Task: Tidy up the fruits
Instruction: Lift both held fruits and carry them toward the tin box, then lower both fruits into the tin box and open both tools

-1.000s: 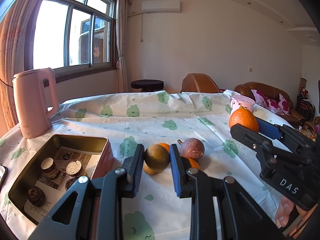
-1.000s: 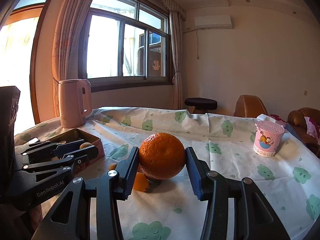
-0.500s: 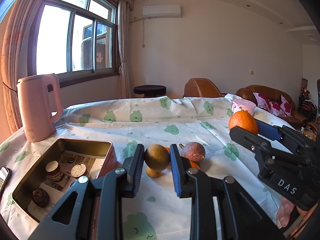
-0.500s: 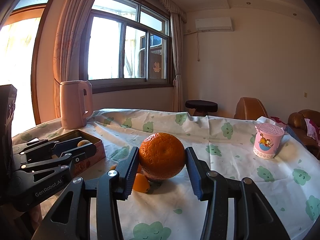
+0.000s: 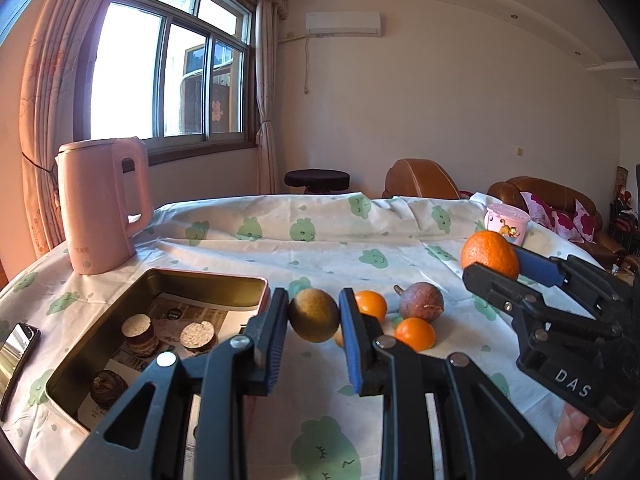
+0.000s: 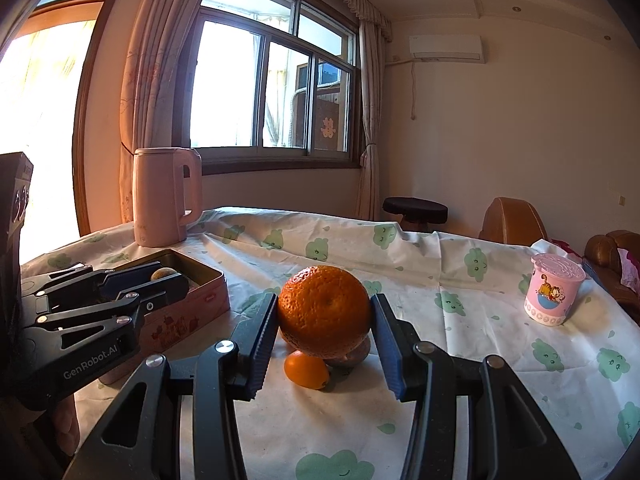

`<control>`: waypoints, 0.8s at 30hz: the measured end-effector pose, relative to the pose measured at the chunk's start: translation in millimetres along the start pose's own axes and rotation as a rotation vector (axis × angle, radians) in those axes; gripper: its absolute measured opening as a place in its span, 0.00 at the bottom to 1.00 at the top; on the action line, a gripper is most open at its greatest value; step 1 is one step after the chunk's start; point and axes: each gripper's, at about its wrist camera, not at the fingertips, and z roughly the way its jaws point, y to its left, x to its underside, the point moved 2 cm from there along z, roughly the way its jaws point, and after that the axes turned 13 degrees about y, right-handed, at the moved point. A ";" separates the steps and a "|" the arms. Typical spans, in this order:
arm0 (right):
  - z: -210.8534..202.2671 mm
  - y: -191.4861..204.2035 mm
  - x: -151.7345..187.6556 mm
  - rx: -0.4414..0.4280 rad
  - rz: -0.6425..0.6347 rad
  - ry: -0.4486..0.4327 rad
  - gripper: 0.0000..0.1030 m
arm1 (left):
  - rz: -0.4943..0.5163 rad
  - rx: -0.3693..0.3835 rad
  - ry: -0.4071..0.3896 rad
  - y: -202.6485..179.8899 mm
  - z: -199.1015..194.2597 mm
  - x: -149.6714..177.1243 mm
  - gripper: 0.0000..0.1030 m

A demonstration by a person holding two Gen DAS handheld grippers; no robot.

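My left gripper (image 5: 314, 316) is shut on a brownish-yellow round fruit (image 5: 314, 315), held above the table beside the open metal tin (image 5: 208, 280). My right gripper (image 6: 325, 320) is shut on a large orange (image 6: 324, 316), held above the table; the orange also shows in the left wrist view (image 5: 489, 253). On the cloth lie two small oranges (image 5: 371, 305) (image 5: 415, 333) and a purple passion fruit (image 5: 421, 301). In the right wrist view one small orange (image 6: 306, 369) lies under the held orange, and the left gripper (image 6: 168, 280) is over the tin (image 6: 188, 312).
The tin holds several round dark cakes (image 5: 138, 330) on printed paper. A pink kettle (image 5: 100, 204) stands at the back left. A pink cartoon cup (image 6: 554, 290) stands at the right. A phone (image 5: 16, 346) lies at the left table edge. Sofa (image 5: 552, 208) and stool (image 5: 317, 180) stand beyond.
My left gripper has risen and shifted a little left with its fruit, nearer the tin. My right gripper holds the orange nearly still.
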 end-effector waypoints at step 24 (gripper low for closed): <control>32.3 106.6 -29.6 -0.186 -0.159 0.048 0.47 | -0.161 -0.132 0.034 118.6 -8.0 9.3 0.27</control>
